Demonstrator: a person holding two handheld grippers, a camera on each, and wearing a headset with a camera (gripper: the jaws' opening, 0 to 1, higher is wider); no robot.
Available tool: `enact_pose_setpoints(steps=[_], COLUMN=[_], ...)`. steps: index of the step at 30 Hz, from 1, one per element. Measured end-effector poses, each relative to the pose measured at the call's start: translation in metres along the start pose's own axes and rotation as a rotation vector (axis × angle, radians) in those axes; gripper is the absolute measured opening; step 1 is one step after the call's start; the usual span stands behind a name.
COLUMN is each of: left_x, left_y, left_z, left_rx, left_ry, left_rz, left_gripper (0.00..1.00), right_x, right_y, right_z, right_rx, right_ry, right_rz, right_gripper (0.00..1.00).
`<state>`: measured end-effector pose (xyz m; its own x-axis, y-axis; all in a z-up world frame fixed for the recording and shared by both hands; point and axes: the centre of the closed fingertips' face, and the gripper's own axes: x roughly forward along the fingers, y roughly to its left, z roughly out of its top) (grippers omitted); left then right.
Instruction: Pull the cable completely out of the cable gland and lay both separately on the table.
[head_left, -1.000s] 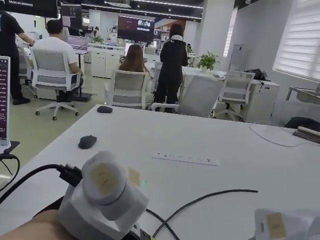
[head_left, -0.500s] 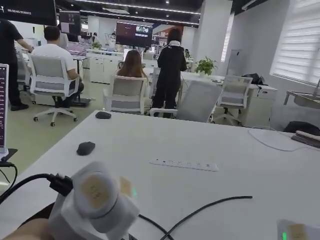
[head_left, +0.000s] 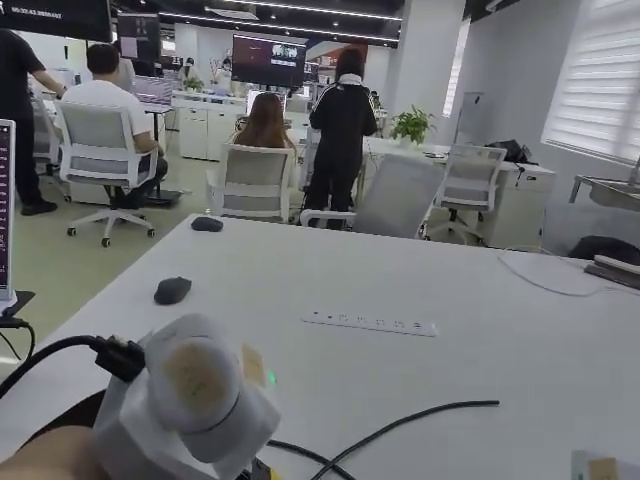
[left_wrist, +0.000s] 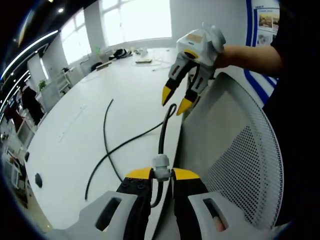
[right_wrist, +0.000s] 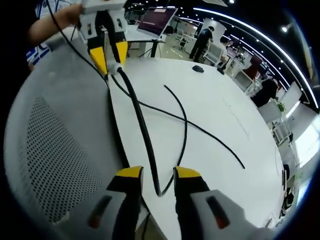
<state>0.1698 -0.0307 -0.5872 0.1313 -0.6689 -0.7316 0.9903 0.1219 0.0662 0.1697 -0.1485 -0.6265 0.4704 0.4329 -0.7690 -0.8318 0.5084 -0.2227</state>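
My left gripper (left_wrist: 161, 176) is shut on the small white cable gland (left_wrist: 161, 167). The black cable (left_wrist: 164, 132) rises out of the gland toward my right gripper (left_wrist: 176, 100). In the right gripper view the cable (right_wrist: 140, 125) runs from the gland (right_wrist: 118, 67) in the left gripper (right_wrist: 111, 60) down between the jaws of the right gripper (right_wrist: 156, 175). Those jaws stand apart around the cable and do not pinch it. Both grippers hang just off the near edge of the white table (head_left: 450, 290). More black cable (head_left: 420, 415) lies on the table.
A white mesh chair back (left_wrist: 240, 150) sits right beside both grippers. On the table lie a white power strip (head_left: 370, 323) and two dark mice (head_left: 172, 290). Office chairs and people stand beyond the far edge. A monitor (head_left: 5, 210) stands at the left.
In the head view the right gripper has sunk almost out of the bottom right corner. The left gripper has drifted slightly left. The cable end on the table has slid a little nearer.
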Motion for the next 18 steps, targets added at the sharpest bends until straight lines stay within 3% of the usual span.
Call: enact_pose_setpoints(steps=[1, 3, 6, 8, 11, 15, 18], left_x=[0.0, 0.001, 0.0, -0.003, -0.004, -0.005, -0.006], left_y=[0.0, 0.0, -0.002, -0.004, -0.005, -0.008, -0.009], left_z=[0.001, 0.002, 0.005, 0.009, 0.014, 0.015, 0.014], left_rx=[0.0, 0.012, 0.033, 0.036, 0.043, 0.048, 0.043], left_ry=[-0.001, 0.016, 0.027, 0.017, 0.007, 0.004, -0.003], left_rz=[0.001, 0.013, 0.021, 0.019, 0.029, 0.031, 0.032], left_gripper=[0.16, 0.16, 0.16, 0.16, 0.16, 0.16, 0.16], right_x=[0.0, -0.001, 0.001, 0.004, 0.01, 0.013, 0.013], right_y=[0.002, 0.01, 0.023, 0.03, 0.037, 0.034, 0.037], right_z=[0.006, 0.044, 0.073, 0.085, 0.089, 0.084, 0.084], right_rx=[-0.006, -0.056, -0.095, -0.121, -0.135, -0.174, -0.162], right_ry=[-0.014, -0.082, -0.134, -0.15, -0.153, -0.12, -0.129], right_rz=[0.007, 0.021, 0.054, 0.071, 0.093, 0.079, 0.095], right_gripper=[0.23, 0.25, 0.24, 0.24, 0.22, 0.07, 0.05])
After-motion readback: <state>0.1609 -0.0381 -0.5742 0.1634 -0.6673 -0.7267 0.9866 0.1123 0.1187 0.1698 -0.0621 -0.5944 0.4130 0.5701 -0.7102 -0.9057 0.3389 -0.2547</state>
